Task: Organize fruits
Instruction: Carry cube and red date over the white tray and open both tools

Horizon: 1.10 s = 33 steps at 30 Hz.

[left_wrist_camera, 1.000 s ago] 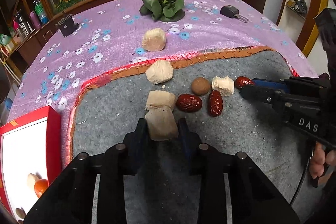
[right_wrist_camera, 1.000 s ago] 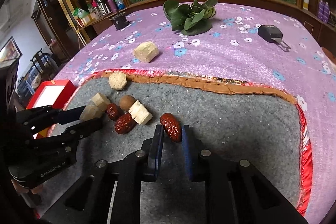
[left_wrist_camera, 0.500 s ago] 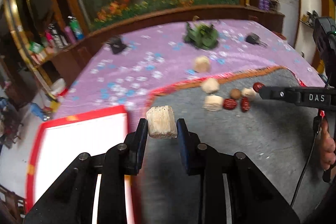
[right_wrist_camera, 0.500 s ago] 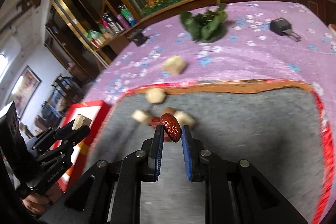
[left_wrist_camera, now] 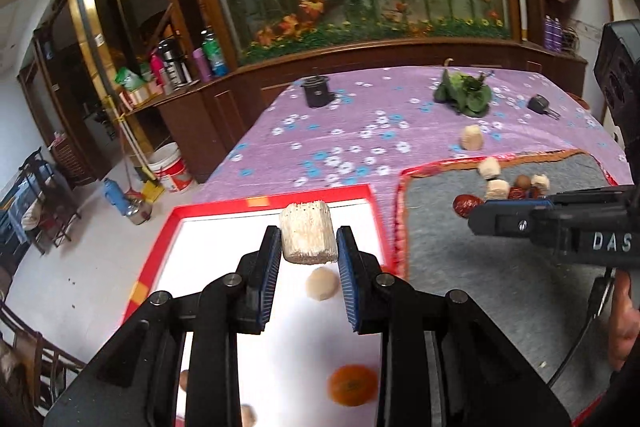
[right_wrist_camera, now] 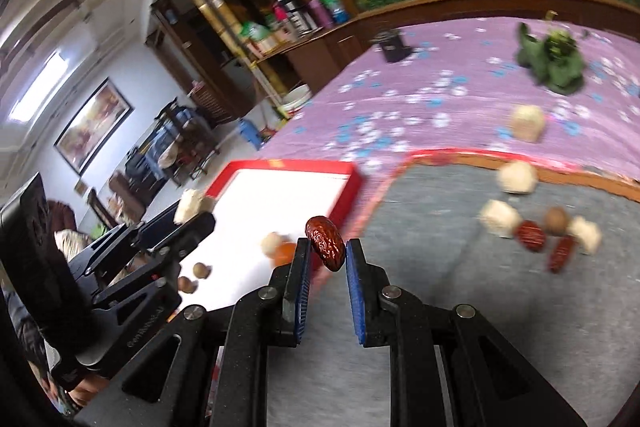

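Observation:
My left gripper (left_wrist_camera: 307,247) is shut on a pale sugarcane chunk (left_wrist_camera: 306,237) and holds it above the red-rimmed white tray (left_wrist_camera: 224,243). The tray holds a pale round piece (left_wrist_camera: 322,283), an orange fruit (left_wrist_camera: 353,391) and small brown fruits. My right gripper (right_wrist_camera: 325,255) is shut on a red date (right_wrist_camera: 325,243) and holds it in the air over the grey mat (right_wrist_camera: 500,307), near the tray's (right_wrist_camera: 280,195) right edge. It also shows from the side in the left wrist view (left_wrist_camera: 476,217). More cane chunks (right_wrist_camera: 500,219), dates (right_wrist_camera: 530,235) and a brown round fruit (right_wrist_camera: 557,221) lie on the mat.
A purple flowered cloth (left_wrist_camera: 360,131) covers the table. On it sit a green vegetable (left_wrist_camera: 464,93), a lone cane chunk (left_wrist_camera: 471,137), a black holder (left_wrist_camera: 317,91) and a car key (left_wrist_camera: 541,105). The table's left edge drops to the floor beside the tray.
Both grippers have lifted off the mat and swung left. The left one now holds its chunk over the tray; the right one carries its date toward the tray's edge.

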Motion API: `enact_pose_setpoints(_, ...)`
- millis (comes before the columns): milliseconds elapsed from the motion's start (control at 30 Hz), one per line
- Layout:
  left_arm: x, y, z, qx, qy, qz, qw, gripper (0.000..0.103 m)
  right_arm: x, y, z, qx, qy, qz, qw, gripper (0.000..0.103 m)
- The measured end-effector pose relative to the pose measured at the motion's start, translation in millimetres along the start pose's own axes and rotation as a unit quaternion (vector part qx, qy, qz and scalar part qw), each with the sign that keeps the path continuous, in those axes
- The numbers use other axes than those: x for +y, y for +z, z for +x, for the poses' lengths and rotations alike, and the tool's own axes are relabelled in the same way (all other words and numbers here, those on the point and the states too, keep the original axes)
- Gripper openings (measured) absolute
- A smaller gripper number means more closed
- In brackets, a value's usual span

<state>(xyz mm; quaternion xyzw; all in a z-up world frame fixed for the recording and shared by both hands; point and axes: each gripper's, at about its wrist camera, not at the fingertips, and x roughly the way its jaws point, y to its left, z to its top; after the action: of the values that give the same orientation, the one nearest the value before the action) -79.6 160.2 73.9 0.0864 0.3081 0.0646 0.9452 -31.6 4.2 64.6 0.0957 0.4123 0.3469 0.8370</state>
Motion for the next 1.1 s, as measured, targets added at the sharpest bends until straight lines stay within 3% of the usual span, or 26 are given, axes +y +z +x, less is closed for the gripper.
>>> enact_pose_setpoints(500, 43.2, -20.5, -1.2, 0.003, 0.021, -0.035, 0.9992, 0.026, 59.6, -14.6, 41.5, 0.042, 0.013, -0.041, 0.998, 0.017)
enact_pose_setpoints(1100, 63.2, -38.3, 10.8, 0.027, 0.037, -0.046, 0.9979, 0.026, 79.3, -23.3, 70.4, 0.076, 0.022, -0.049, 0.996, 0.017)
